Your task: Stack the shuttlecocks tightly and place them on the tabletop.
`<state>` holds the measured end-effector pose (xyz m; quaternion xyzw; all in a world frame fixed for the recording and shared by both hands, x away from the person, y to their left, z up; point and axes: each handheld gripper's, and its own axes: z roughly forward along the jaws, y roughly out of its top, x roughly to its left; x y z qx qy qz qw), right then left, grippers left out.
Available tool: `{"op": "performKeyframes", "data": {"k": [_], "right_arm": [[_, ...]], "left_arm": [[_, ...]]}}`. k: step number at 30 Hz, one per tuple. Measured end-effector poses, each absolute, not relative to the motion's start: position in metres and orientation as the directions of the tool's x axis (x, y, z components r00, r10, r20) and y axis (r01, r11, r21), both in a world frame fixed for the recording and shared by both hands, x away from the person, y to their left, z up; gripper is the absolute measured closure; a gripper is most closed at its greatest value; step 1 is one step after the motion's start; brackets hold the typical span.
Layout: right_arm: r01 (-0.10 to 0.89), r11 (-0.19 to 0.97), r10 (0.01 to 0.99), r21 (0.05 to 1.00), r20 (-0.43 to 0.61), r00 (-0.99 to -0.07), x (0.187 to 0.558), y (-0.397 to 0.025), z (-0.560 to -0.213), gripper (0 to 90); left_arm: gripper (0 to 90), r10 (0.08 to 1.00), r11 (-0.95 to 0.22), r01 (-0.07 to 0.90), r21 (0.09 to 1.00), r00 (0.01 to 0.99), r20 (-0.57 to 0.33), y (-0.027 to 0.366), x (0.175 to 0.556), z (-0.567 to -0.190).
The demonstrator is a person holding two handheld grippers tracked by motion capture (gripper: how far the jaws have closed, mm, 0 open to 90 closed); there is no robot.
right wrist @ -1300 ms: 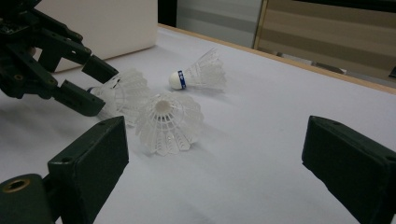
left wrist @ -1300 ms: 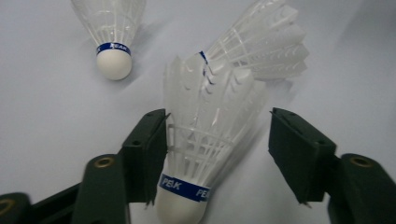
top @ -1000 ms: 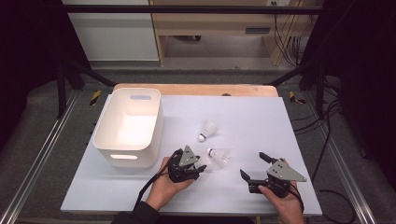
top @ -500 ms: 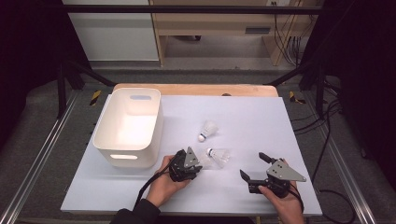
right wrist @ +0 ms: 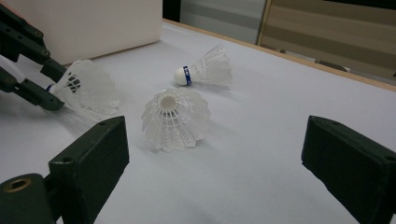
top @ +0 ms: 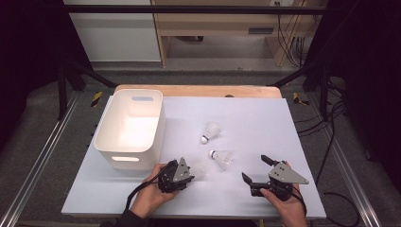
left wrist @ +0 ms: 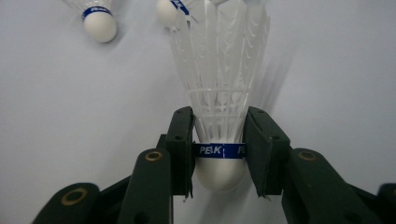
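Note:
Three white shuttlecocks lie on the white table. My left gripper [top: 191,173] [left wrist: 219,150] is shut on the blue-banded cork end of one shuttlecock [left wrist: 219,93] [top: 200,168] [right wrist: 88,90], with the feathers pointing away from the jaws. A second shuttlecock [top: 222,158] [right wrist: 175,119] lies just beyond it, between the two grippers. The third shuttlecock [top: 211,131] [right wrist: 205,70] lies farther back. My right gripper [top: 256,169] [right wrist: 217,140] stands open near the front edge, with nothing between its jaws, which face the second shuttlecock.
A white plastic bin [top: 128,127] [right wrist: 93,23] stands at the left of the table, close behind the left hand. The table's wooden far edge [top: 198,90] runs along the back. Black frame rails flank the table.
My left gripper has drawn back slightly toward the person with the shuttlecock in its jaws. The right gripper has not moved.

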<state>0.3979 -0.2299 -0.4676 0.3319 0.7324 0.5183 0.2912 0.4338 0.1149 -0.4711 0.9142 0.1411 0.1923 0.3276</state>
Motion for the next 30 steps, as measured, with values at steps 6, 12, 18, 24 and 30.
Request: {"op": "performKeyframes", "data": {"k": [6, 12, 18, 24, 30], "right_arm": [[0.188, 0.245, 0.787, 0.951, -0.082, -0.612, 0.397, -0.228, -0.468, 7.3], [0.189, 0.246, 0.784, 0.951, -0.08, -0.615, 0.398, -0.228, -0.468, 7.3], [0.186, 0.249, 0.783, 0.951, -0.084, -0.616, 0.398, -0.228, -0.468, 7.3], [0.184, 0.25, 0.781, 0.95, -0.086, -0.619, 0.397, -0.228, -0.468, 7.2], [0.188, 0.251, 0.784, 0.95, -0.085, -0.615, 0.398, -0.228, -0.468, 6.8]], "left_arm": [[51.3, 0.422, -0.704, 0.166, 0.691, 0.88, 0.218, 0.112, 0.435, -0.471], [32.9, 0.471, -0.643, 0.218, 0.734, 0.868, 0.156, 0.105, 0.437, -0.469], [26.3, 0.533, -0.581, 0.253, 0.774, 0.837, 0.126, 0.101, 0.436, -0.467], [15.5, 0.579, -0.513, 0.266, 0.816, 0.809, 0.1, 0.102, 0.435, -0.466], [9.0, 0.612, -0.42, 0.259, 0.87, 0.789, 0.06, 0.109, 0.427, -0.465]]}}
